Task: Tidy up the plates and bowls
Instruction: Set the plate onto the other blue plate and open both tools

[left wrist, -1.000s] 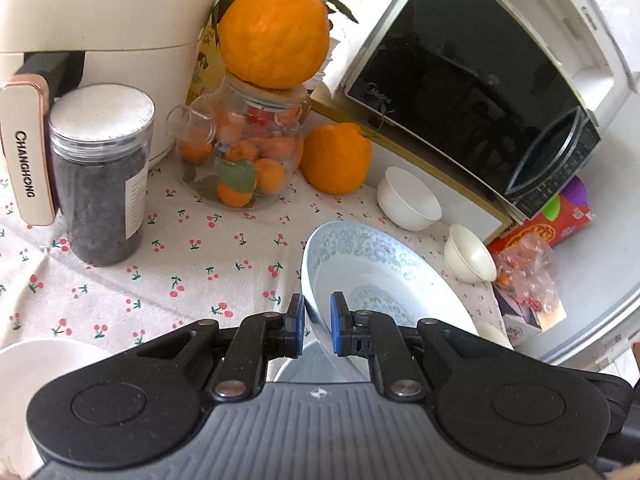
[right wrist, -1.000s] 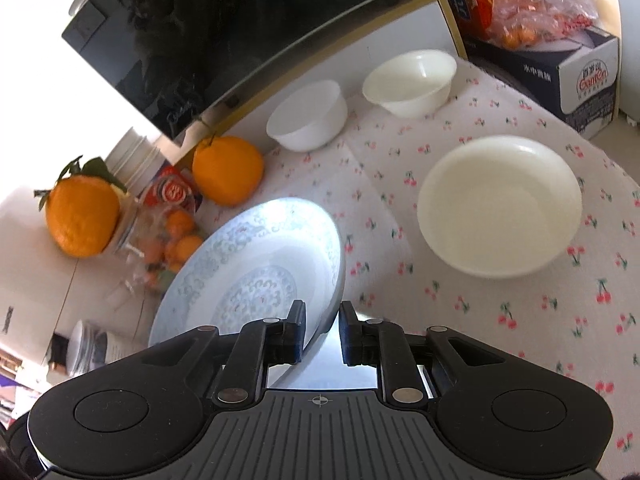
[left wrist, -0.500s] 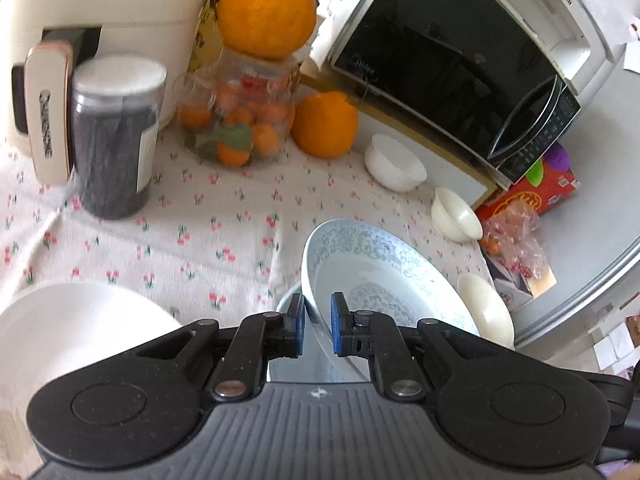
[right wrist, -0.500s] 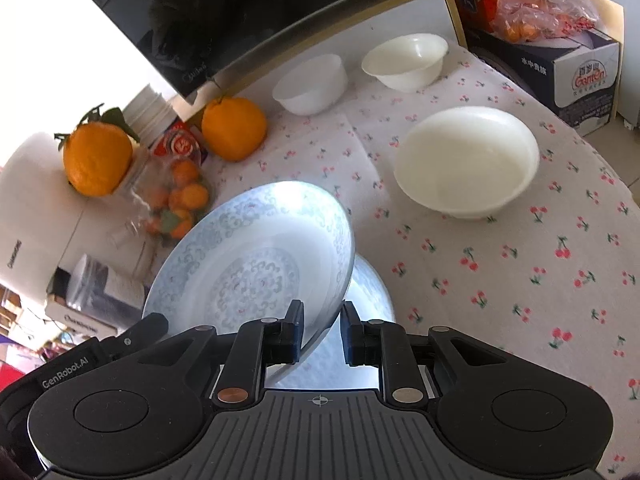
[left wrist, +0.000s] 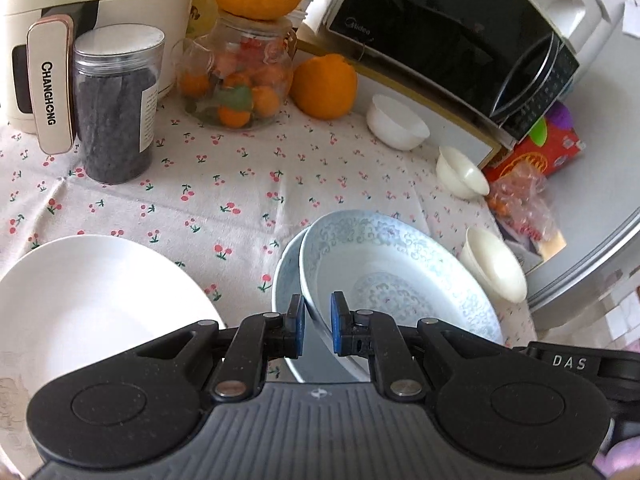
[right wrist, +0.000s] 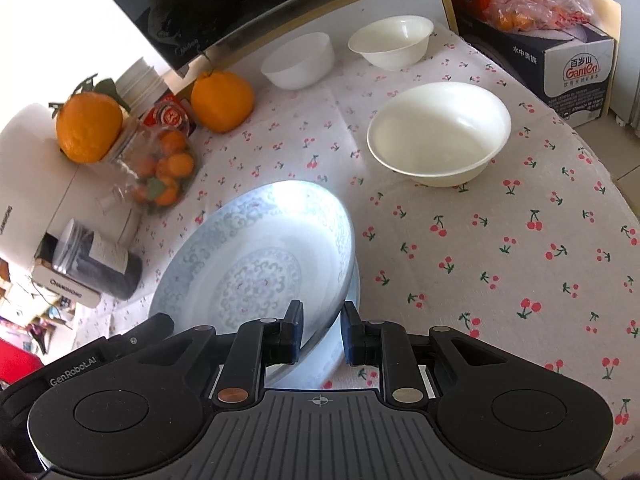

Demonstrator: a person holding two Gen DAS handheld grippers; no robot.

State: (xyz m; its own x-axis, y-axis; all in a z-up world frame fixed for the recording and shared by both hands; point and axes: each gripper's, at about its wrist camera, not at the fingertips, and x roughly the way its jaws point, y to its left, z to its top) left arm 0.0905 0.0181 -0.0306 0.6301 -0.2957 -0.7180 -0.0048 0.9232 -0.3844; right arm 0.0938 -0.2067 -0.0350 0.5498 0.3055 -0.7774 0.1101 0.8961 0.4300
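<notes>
Left wrist view: patterned plate [left wrist: 392, 280] coming down onto its twin!
Both claws pinch its rim, left gripper [left wrist: 316, 322] nearly shut at 6 o'clock, right gripper [right wrist: 322, 330] likewise, jaws barely apart around the edge. Second plate [left wrist: 286, 280] lies directly beneath, so one stack is almost made. Unsorted: white plate [left wrist: 92, 292] at 8 o'clock, large bowl [right wrist: 440, 132], two small bowls [right wrist: 298, 60] near the microwave [left wrist: 448, 28]. Since a second ago, the plate has sunk lower and the white plate has slid into view.
</notes>
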